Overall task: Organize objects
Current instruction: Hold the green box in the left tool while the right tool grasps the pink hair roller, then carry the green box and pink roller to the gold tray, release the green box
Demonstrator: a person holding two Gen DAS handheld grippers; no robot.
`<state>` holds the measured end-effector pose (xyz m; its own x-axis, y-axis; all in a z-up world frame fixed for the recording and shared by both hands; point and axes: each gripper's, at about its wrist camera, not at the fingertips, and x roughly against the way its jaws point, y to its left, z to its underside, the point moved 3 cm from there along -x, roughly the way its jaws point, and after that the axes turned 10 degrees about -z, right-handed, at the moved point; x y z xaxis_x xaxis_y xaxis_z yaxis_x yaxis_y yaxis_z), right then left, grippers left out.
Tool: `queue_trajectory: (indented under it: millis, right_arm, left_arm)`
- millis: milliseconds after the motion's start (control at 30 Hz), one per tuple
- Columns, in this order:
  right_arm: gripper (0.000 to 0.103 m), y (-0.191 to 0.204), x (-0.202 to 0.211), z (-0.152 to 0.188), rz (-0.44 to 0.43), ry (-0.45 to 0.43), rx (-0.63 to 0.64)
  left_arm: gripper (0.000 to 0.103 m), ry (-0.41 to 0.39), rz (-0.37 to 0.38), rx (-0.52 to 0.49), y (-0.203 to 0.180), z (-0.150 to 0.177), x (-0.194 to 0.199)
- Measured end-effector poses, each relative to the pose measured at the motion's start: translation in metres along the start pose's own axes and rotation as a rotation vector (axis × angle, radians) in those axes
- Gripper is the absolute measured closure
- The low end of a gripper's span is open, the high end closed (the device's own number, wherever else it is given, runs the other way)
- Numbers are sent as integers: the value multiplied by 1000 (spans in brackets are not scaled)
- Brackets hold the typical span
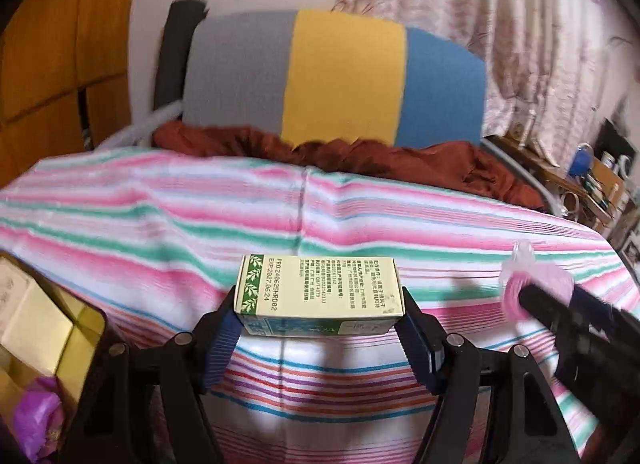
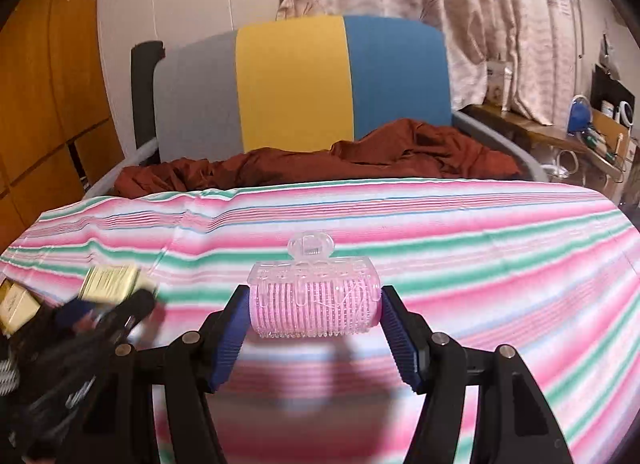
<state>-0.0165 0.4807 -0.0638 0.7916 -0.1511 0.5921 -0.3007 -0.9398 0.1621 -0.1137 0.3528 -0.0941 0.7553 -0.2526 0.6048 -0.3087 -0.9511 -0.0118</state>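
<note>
Above the striped cloth (image 1: 160, 216), left gripper (image 1: 318, 328) clamps a carton (image 1: 318, 292); right gripper (image 2: 314, 322) grips a hair roller (image 2: 314, 300), probably bound for the tin (image 1: 60, 328).

Matt cardboard box (image 1: 318, 290), translucent plastic roller (image 2: 314, 298)

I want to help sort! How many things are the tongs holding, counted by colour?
Cream and green: 1, the box in the left tongs.
Pink: 1, the hair roller in the right tongs.
Total: 2.
</note>
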Motion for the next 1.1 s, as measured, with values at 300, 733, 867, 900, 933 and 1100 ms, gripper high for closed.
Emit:
queue_trajectory:
  millis: [300,733,867,900,933,1100]
  right_arm:
    - [38,21,29,22,23,-61,45]
    - [38,33,38,35,6,-37,63]
    - [38,44,45,40,-8,-47,96]
    - [38,46,46,41,-8,-47,104]
    - [38,47,46,41,-8,-45,107]
    - [38,46,46,41,-6,-45,97]
  left_arm:
    - [30,-21,29,62,21,12,62]
    - [30,-42,56,237,114,35,160]
    - [30,-29,15,262,148,45,174]
    - [30,-23,3,263,157,47,176]
    - [30,-14,-4,271,167,50,177]
    - [29,55,-37,314,207,69,170]
